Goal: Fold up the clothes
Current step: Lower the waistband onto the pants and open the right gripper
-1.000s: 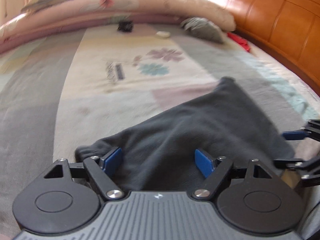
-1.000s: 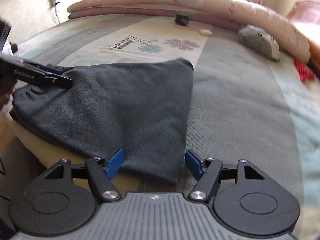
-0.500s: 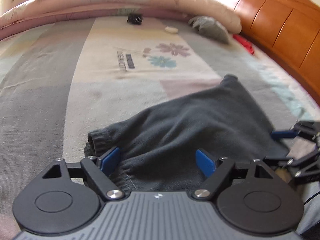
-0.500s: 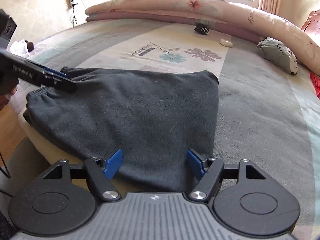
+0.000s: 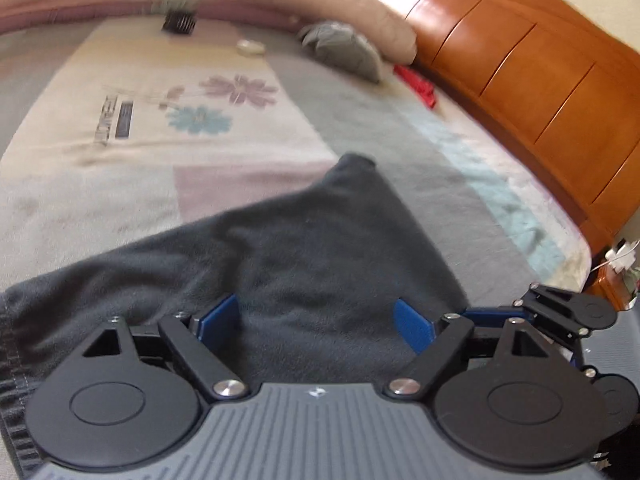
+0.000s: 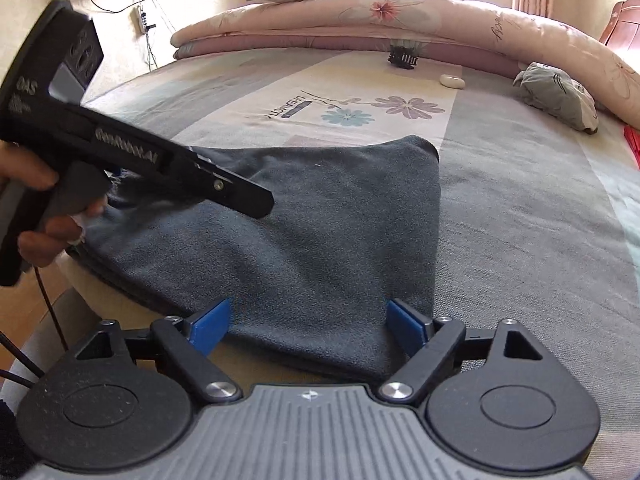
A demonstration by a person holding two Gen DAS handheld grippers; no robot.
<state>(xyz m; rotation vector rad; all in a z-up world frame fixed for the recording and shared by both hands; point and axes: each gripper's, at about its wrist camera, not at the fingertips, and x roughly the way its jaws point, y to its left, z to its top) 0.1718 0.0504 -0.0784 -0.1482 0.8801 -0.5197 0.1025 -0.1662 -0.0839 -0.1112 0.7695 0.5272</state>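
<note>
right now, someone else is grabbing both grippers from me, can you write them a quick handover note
Left gripper: open, holding nothing, poised over the near left part of the dark grey garment.
Right gripper: open, holding nothing, at the garment's near right corner.
Garment: lies flat at the near edge of the bed, folded into a rough wedge with layered edges showing; its ribbed band is on the left.
Done: seemingly at least one fold.
Left: probably grip the near edge with both grippers and fold it away from you, then smooth it.
A crumpled grey cloth lies by the rolled quilt.
</note>
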